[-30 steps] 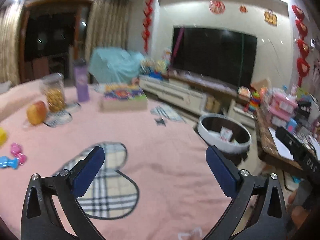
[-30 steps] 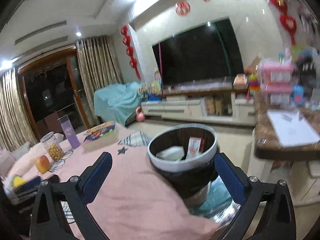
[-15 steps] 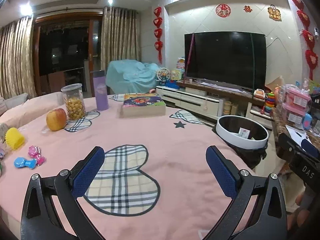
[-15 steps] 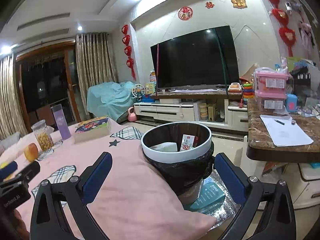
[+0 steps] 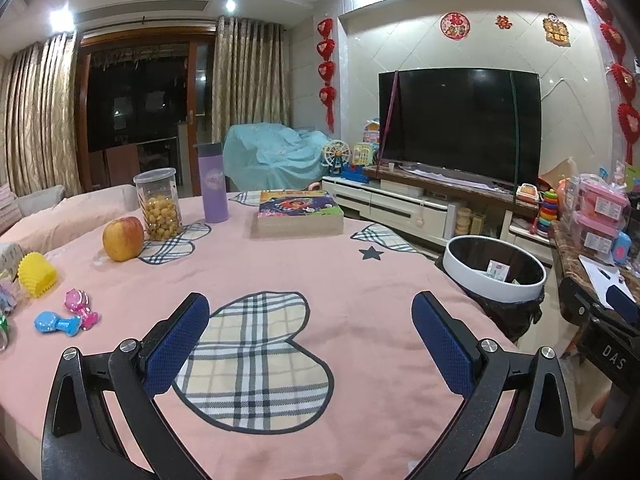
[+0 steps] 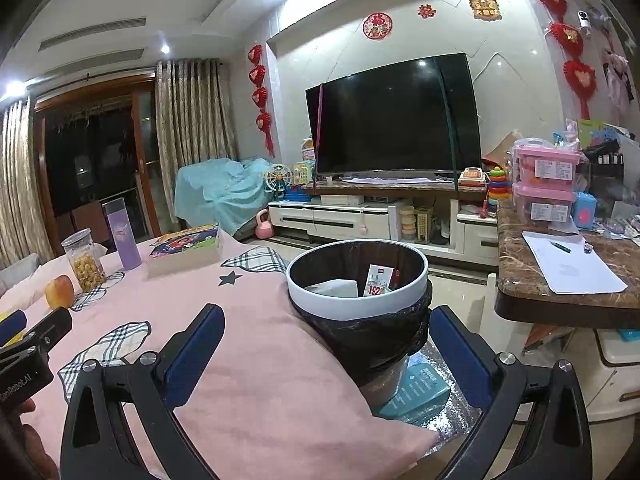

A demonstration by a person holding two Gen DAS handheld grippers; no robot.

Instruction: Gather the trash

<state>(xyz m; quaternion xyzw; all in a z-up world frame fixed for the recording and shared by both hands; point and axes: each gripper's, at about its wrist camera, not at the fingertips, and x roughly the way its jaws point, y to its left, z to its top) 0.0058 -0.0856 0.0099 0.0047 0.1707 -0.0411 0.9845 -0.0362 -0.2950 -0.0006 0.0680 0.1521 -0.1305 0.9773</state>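
A round trash bin (image 6: 356,300) with a white rim and black liner stands at the right edge of the pink table (image 6: 256,360); it holds a white wrapper and a small printed card (image 6: 378,280). The same bin (image 5: 494,284) shows at the right in the left wrist view. My right gripper (image 6: 324,352) is open, hovering just before the bin with nothing between its blue pads. My left gripper (image 5: 310,344) is open too, above the plaid heart patch (image 5: 256,360) on the pink cloth (image 5: 360,280), holding nothing.
On the table lie a boxed book (image 5: 298,214), purple bottle (image 5: 214,182), snack jar (image 5: 158,204), apple (image 5: 123,238), yellow cup (image 5: 36,274) and small pink and blue toys (image 5: 66,318). A marble counter (image 6: 560,280) with paper stands right of the bin; a TV (image 6: 394,120) lies beyond.
Both views have levelled and steadied, tilting up from the cloth toward the room. The left gripper pulled back, showing more of the table. Both grippers stayed open and empty.
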